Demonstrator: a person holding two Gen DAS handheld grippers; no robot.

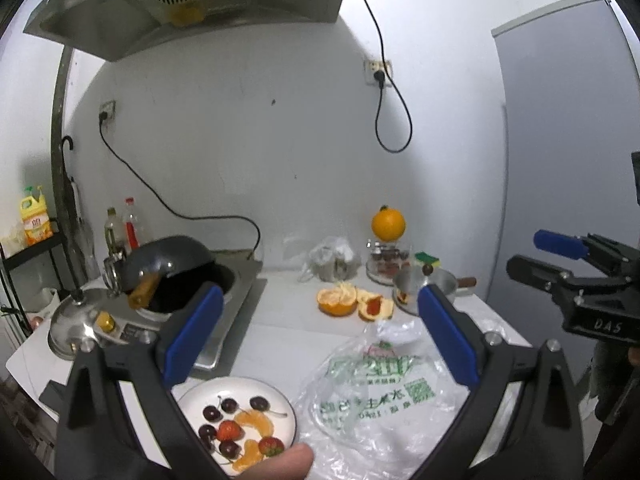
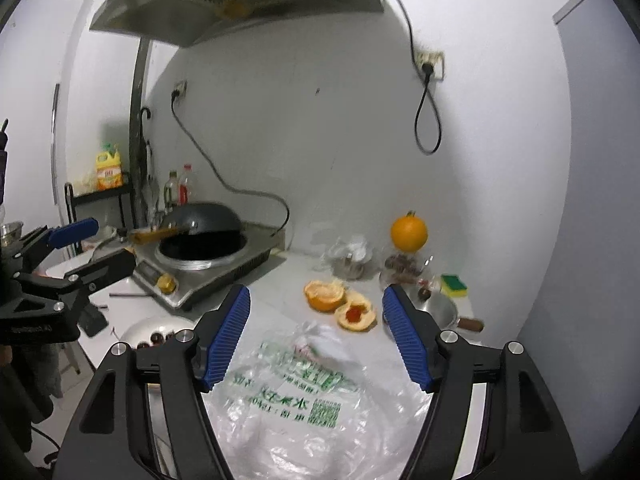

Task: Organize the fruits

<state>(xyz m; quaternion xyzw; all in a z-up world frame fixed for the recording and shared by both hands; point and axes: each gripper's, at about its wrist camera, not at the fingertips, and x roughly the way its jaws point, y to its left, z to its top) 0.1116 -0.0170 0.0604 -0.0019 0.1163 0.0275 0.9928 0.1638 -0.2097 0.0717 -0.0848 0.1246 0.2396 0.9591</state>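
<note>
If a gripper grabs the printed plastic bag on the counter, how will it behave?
The plastic bag is thin, crumpled film, so it will probably go limp and bunch up. It looks nearly empty, likely very light, and may slide on the white counter.

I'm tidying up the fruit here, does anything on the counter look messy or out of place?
Yes. Orange peel lies loose on the counter, one piece cupping something red. A crumpled plastic bag sprawls in front. The wok sits tilted on the stove.
</note>
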